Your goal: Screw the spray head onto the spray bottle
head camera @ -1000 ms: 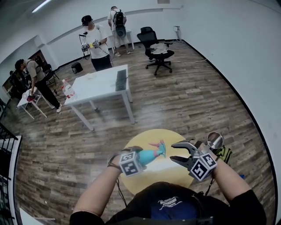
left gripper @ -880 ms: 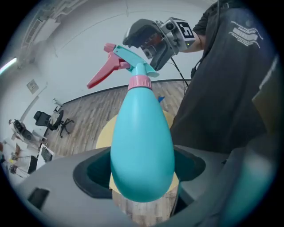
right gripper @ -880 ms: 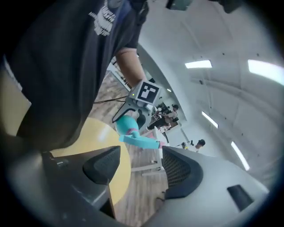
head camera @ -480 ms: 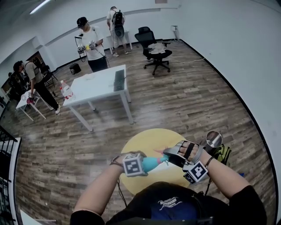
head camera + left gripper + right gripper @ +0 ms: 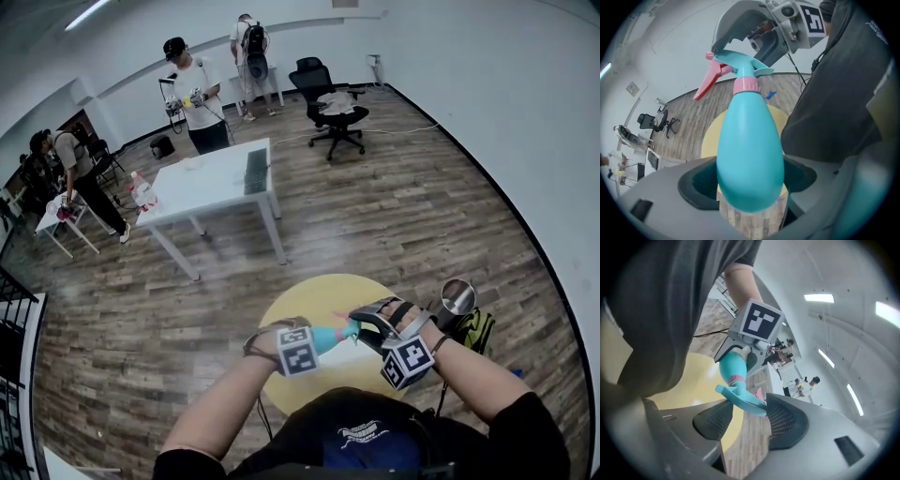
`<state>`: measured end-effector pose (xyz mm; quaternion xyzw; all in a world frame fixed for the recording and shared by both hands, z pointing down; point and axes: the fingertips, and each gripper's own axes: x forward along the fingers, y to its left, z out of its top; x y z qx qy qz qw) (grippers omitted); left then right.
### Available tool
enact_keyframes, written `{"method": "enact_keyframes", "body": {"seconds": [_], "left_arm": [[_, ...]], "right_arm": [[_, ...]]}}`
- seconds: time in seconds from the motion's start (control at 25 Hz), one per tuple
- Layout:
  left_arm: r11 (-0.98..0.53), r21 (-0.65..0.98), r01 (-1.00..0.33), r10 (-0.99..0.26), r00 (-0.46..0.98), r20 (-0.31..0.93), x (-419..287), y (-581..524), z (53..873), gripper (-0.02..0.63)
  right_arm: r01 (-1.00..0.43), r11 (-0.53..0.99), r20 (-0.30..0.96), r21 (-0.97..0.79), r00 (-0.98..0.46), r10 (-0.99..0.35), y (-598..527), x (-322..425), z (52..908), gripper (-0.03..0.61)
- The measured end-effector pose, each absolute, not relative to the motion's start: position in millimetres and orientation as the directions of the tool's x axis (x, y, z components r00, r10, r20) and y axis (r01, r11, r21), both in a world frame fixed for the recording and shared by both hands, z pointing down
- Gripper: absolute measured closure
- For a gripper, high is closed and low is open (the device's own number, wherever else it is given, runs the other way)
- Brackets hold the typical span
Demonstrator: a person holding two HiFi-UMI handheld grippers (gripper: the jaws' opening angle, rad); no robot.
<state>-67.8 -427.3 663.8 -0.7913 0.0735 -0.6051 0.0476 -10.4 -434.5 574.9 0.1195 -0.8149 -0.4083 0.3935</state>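
— While the left gripper (image 5: 751, 180) clamps the belly of the teal spray bottle (image 5: 750, 150), what's the right one doing?
— Right gripper (image 5: 751, 418): jaws have just been closing, pads now on the teal spray head (image 5: 743, 398). The head sits on the bottle's neck above a pink collar (image 5: 746, 86), and the pink trigger (image 5: 707, 83) sticks out sideways. The bottle is held in the air over a yellow round table (image 5: 309, 292).
— Surroundings?
— Wood-plank floor (image 5: 422, 216), white table (image 5: 211, 183), black office chair (image 5: 335, 103), people (image 5: 192, 89) near the far wall. All well apart from the grippers.
— Anything blocked?
— The right gripper's jaw covers the head's top in the left gripper view, and the wearer's dark shirt (image 5: 843, 93) fills that view's right side. In the head view the marker cubes (image 5: 295, 350) hide most of the bottle. A shiny round thing (image 5: 457, 297) sits beside the right wrist; can't tell what it is. How far the collar is screwed down, can't tell.
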Motion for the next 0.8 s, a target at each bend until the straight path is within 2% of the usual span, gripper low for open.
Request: {"method": "enact_keyframes", "body": {"seconds": [0.32,0.68,0.8], "left_arm": [[-0.974,-0.217,-0.064,-0.225,0.185,0.957,-67.9,-432.5,681.2,0.19],[-0.977,-0.208,-0.046,-0.213,0.165,0.963,-67.8,-425.5,697.7,0.19],[-0.977,-0.208,-0.045,-0.213,0.18,0.96,-63.6,-423.3,698.9,0.195]], "right_arm": [[-0.066,0.829,0.649,0.556,-0.589,-0.482,-440.9,-7.0,585.7,0.341],[-0.138,0.897,0.681,0.42,-0.605,-0.412,-438.7,-13.6,591.3,0.339],[-0.2,0.918,0.666,0.341,-0.637,-0.387,-442.7,-15.8,587.4,0.341]]}}
